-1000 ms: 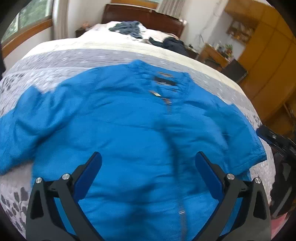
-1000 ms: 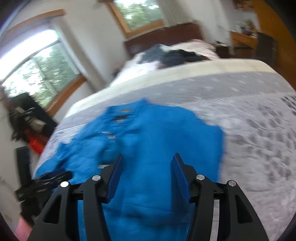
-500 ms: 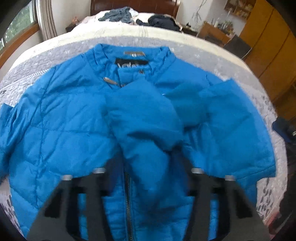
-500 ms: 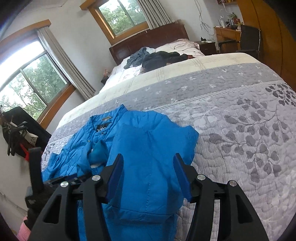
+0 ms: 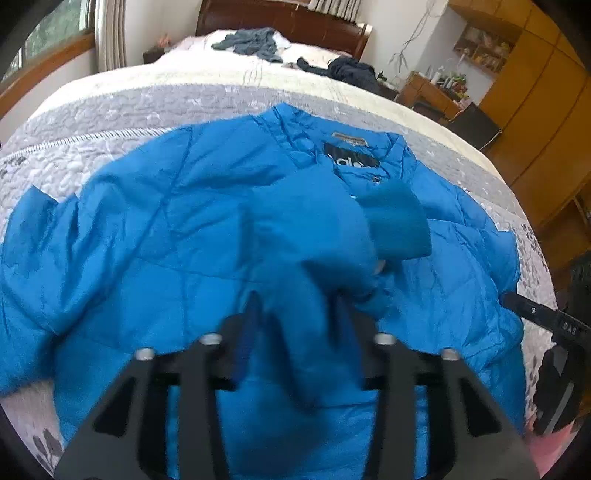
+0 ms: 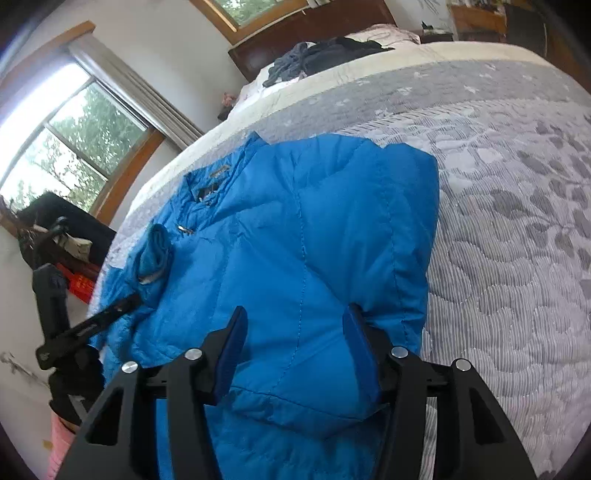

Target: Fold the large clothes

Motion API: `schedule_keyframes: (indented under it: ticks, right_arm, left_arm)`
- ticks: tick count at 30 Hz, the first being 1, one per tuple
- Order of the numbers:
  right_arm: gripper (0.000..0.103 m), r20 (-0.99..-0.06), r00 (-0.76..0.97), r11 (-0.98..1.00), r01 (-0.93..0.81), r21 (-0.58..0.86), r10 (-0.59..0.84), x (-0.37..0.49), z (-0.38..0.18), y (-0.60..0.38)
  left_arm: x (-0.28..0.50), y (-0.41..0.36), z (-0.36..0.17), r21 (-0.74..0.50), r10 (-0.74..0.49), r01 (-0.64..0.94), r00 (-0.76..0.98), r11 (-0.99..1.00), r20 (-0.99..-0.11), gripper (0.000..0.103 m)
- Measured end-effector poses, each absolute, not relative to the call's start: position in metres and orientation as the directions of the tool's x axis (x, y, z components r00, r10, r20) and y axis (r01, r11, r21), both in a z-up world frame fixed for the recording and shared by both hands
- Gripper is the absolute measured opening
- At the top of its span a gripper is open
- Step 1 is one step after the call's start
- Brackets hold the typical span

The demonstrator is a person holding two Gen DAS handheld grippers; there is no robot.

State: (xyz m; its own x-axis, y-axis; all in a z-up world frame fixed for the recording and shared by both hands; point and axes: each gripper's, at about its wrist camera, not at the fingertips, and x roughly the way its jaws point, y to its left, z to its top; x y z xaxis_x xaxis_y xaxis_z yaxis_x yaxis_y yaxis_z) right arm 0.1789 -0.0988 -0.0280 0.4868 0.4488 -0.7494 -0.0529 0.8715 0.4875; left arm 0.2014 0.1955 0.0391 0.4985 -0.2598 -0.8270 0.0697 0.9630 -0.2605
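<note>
A bright blue quilted jacket (image 5: 184,229) lies front up on the grey quilted bed (image 6: 498,221), collar toward the headboard. One sleeve (image 5: 332,251) is raised over the jacket's front, its knit cuff (image 5: 395,225) pointing at the collar. My left gripper (image 5: 297,314) is shut on that sleeve, with fabric bunched between its blurred fingers; in the right wrist view the left gripper (image 6: 88,328) reaches in from the left. My right gripper (image 6: 295,325) stands open just above the folded-in side of the jacket (image 6: 332,240), holding nothing. The other sleeve (image 5: 29,229) lies spread out.
Heaps of grey (image 5: 251,42) and dark clothes (image 5: 351,70) lie near the wooden headboard (image 5: 280,20). A wooden wardrobe (image 5: 535,110) and a desk (image 5: 428,92) stand to the right of the bed. Windows (image 6: 74,147) and dark gear (image 6: 55,229) are on the other side.
My left gripper's fingers went from wide apart to closed on the sleeve, which now rises over the jacket front. My right gripper came lower and nearer to the folded side, still open.
</note>
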Motion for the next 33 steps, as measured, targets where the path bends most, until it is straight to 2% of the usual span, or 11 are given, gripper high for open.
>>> schedule_keyframes:
  ticks: [7, 10, 15, 17, 20, 22, 23, 24, 26, 27, 33]
  right_arm:
    - [0.06, -0.751, 0.513, 0.891, -0.065, 0.45, 0.416, 0.17, -0.007, -0.088]
    - [0.06, -0.755, 0.502, 0.891, -0.073, 0.448, 0.421, 0.169, -0.006, -0.083]
    - [0.061, -0.755, 0.493, 0.883, -0.065, 0.465, 0.433, 0.172, -0.011, -0.087]
    - [0.061, -0.752, 0.492, 0.88, -0.063, 0.471, 0.438, 0.171, -0.011, -0.09]
    - [0.061, -0.752, 0.488, 0.877, -0.061, 0.477, 0.443, 0.172, -0.014, -0.09]
    - [0.061, -0.755, 0.487, 0.88, -0.064, 0.471, 0.439, 0.173, -0.015, -0.088]
    - [0.061, -0.756, 0.487, 0.881, -0.064, 0.469, 0.438, 0.173, -0.016, -0.088]
    - [0.061, -0.756, 0.487, 0.881, -0.065, 0.469, 0.438, 0.173, -0.016, -0.088]
    - [0.061, -0.756, 0.487, 0.881, -0.065, 0.468, 0.438, 0.172, -0.017, -0.088]
    - [0.061, -0.756, 0.487, 0.881, -0.064, 0.468, 0.437, 0.172, -0.016, -0.088]
    - [0.061, -0.756, 0.488, 0.881, -0.063, 0.468, 0.436, 0.172, -0.016, -0.089]
  left_arm:
    - [0.183, 0.202, 0.094, -0.151, -0.169, 0.083, 0.626, 0.985, -0.761, 0.076]
    - [0.189, 0.161, 0.106, -0.066, -0.132, 0.128, 0.622, 0.99, -0.772, 0.082]
    - [0.22, 0.097, 0.082, 0.128, 0.042, 0.115, 0.559, 0.985, -0.828, 0.083]
    - [0.231, 0.086, 0.066, 0.175, 0.097, 0.102, 0.521, 0.979, -0.848, 0.077]
    - [0.239, 0.087, 0.057, 0.201, 0.143, 0.056, 0.522, 0.978, -0.841, 0.057]
    - [0.234, 0.095, 0.061, 0.171, 0.11, 0.065, 0.535, 0.983, -0.837, 0.044]
    - [0.231, 0.099, 0.063, 0.149, 0.088, 0.07, 0.539, 0.986, -0.838, 0.04]
    - [0.228, 0.105, 0.068, 0.116, 0.056, 0.077, 0.546, 0.99, -0.836, 0.031]
    - [0.224, 0.116, 0.078, 0.076, 0.02, 0.076, 0.565, 0.994, -0.825, 0.025]
    - [0.217, 0.127, 0.088, 0.049, -0.008, 0.081, 0.584, 0.995, -0.812, 0.019]
    - [0.187, 0.208, 0.116, 0.0, 0.003, -0.005, 0.636, 1.0, -0.772, 0.022]
